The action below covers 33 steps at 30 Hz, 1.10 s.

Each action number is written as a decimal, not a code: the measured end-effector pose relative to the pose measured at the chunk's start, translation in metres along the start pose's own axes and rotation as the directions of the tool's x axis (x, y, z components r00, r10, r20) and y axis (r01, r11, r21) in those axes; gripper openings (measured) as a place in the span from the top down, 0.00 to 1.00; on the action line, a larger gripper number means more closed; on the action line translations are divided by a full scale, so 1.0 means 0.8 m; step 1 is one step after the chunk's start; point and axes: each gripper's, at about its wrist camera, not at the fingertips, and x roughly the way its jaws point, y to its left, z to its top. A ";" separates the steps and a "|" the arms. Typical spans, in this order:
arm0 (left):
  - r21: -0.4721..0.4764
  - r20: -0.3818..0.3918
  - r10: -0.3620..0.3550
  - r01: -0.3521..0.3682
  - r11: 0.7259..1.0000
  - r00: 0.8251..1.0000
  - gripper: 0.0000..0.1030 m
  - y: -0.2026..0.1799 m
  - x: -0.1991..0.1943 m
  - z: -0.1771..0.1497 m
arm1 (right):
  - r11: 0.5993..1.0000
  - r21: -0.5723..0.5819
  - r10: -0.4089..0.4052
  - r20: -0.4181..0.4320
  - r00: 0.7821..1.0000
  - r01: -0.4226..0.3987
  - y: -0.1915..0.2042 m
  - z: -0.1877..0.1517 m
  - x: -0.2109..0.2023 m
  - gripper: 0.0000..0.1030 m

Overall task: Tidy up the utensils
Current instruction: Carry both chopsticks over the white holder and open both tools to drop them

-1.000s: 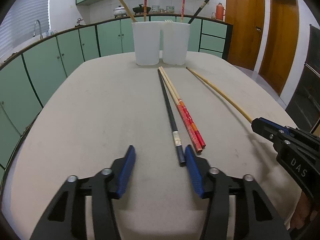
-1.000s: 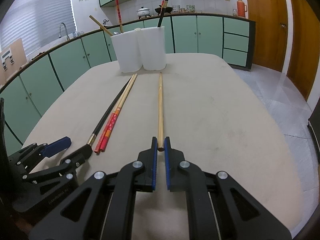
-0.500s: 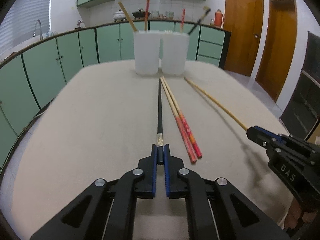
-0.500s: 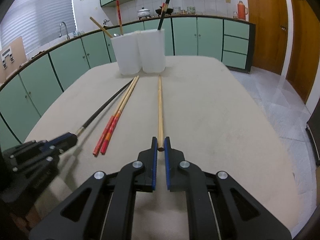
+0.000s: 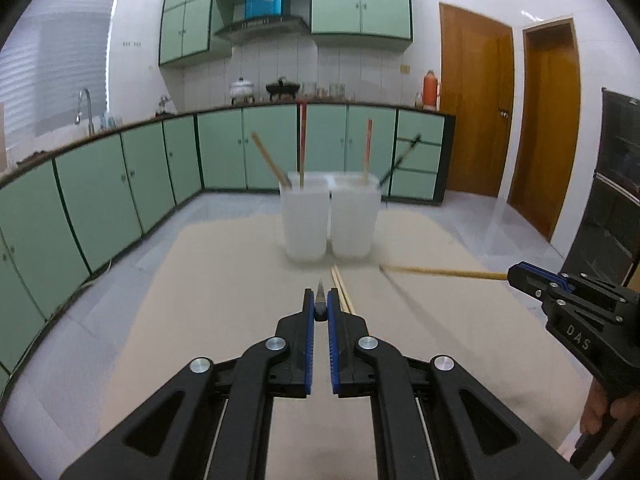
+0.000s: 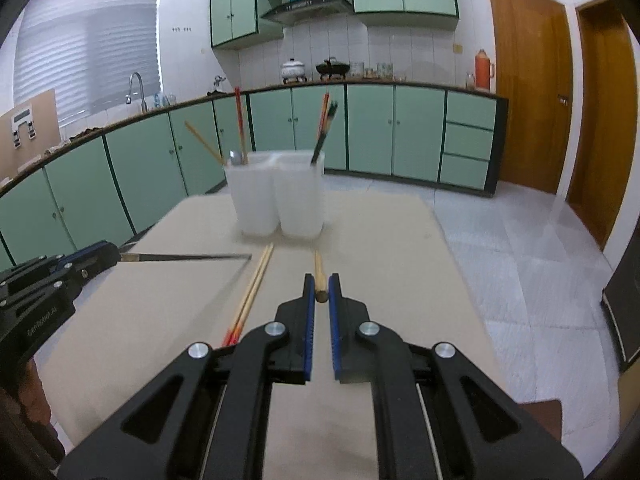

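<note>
Left wrist view: the left gripper [image 5: 321, 306] pinches a black chopstick [image 5: 320, 294], the right gripper [image 6: 321, 294] a bamboo chopstick [image 6: 319, 276]; each should tip steeply into the far white holders [image 5: 328, 216].

black chopstick [image 6: 184, 257], tan chopstick [image 5: 444, 271], white cups [image 6: 276, 196]
</note>
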 end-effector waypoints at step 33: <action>0.028 0.182 -0.135 0.132 0.991 0.974 0.94 0.019 0.000 0.169 | 0.967 -0.093 0.245 0.097 0.965 -0.237 -0.008 0.245 -0.010 0.94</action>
